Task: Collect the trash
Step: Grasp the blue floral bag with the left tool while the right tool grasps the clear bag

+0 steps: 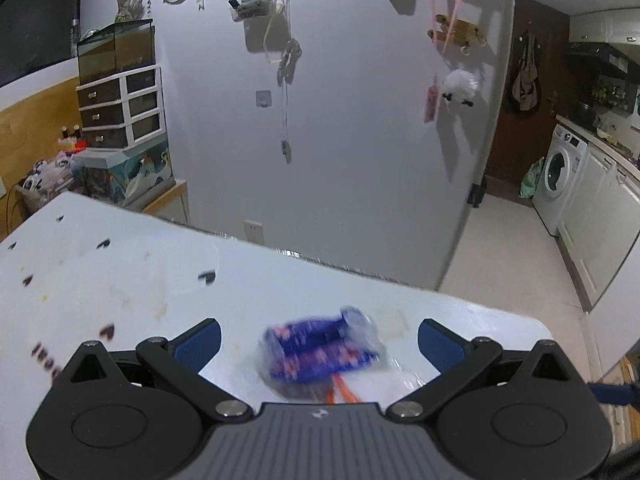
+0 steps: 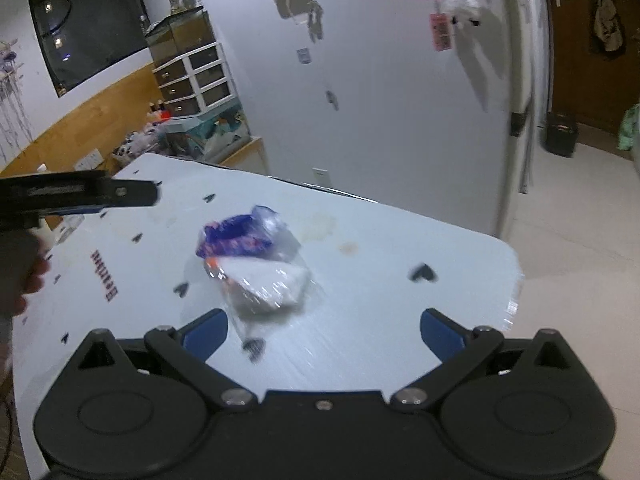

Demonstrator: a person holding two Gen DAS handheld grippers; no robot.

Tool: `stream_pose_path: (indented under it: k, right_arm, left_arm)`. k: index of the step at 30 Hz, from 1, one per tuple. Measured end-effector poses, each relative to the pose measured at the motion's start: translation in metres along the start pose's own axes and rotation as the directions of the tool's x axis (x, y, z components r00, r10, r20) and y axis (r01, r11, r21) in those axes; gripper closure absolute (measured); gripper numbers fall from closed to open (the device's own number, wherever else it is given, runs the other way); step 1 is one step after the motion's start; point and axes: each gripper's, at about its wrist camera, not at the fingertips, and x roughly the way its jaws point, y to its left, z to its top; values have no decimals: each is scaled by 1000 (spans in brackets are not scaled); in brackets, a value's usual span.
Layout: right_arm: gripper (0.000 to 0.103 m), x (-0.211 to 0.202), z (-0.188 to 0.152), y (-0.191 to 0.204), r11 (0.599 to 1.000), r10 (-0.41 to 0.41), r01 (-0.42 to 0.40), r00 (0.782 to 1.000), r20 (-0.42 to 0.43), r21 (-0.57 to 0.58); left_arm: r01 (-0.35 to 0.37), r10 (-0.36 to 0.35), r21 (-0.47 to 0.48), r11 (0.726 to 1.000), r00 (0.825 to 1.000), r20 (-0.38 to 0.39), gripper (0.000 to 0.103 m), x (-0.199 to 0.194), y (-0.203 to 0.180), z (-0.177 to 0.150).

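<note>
A crumpled clear plastic bag with a blue-purple wrapper, white paper and orange bits inside, the trash bundle (image 1: 320,354) (image 2: 256,264), lies on the white table (image 1: 120,280) (image 2: 380,320). My left gripper (image 1: 320,340) is open, its blue-padded fingers set wide on either side of the bundle. My right gripper (image 2: 324,332) is also open, with the bundle just beyond and left of the gap. In the right wrist view the left gripper (image 2: 132,194) comes in from the left edge, held by a hand (image 2: 24,276).
The table has small black heart marks and faint stains; its rounded right corner (image 2: 508,256) drops to a tiled floor. A white wall stands close behind. Drawers (image 1: 120,108) and clutter sit at the back left, a washing machine (image 1: 558,172) at right.
</note>
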Motion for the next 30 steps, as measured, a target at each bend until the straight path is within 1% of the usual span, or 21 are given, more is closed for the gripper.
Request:
stream_pose_path:
  k: [4,11,14,17,18,19,22,24,25,27,29,30]
  right_arm:
    - [0,28,12,20,997,4,-5,1000,-19,-78]
    - [0,70,23,48,995,25,-31,998,-55,-99]
    - [0,83,20,58,992,49,-58,996,-78,-115]
    - [0,92,16,68,990,44,-56,995,-91,-129]
    - [0,94,15,72,990,36,-49,995,-98,-131]
    - [0,96,14,73,998,45,-46,999,-16,-51]
    - [0,100,12,81,998,54,-56,998,-28,-40]
    - [1,103,14,87,997,53,-54,998,-29,-53]
    - [2,104,15,91,997,46,-47,999,-24,-67]
    - [7,112,18,99,994,37,-39,999,-21,-104]
    - [9,120,20,104,992,35,-38,999,-27,-119]
    - [12,125,20,106,991,34,-38,999,-31,-126]
  left_arm:
    - [14,-14,-8,1000,1000,-13,0,33,7,14]
    - [47,-47,11,999,999,-28,0,83,13,27]
    - [92,-93,-21,996,995,-39,0,103,20,32]
    - [148,-153,-81,986,987,-58,0,123,29,33]
    - [165,-173,-104,981,983,-69,0,130,32,32]
    - [178,-188,-121,976,979,-77,0,136,33,30]
    - [221,-238,-148,964,965,-109,0,150,36,24]
    - [254,-275,-154,955,951,-138,0,157,39,17]
    - [268,-294,-162,950,942,-164,0,161,41,13]
    - [281,-311,-163,946,928,-204,0,162,43,2]
    - [311,-345,-174,934,913,-218,0,155,46,-11]
    - [329,-365,-184,926,904,-222,0,151,47,-17]
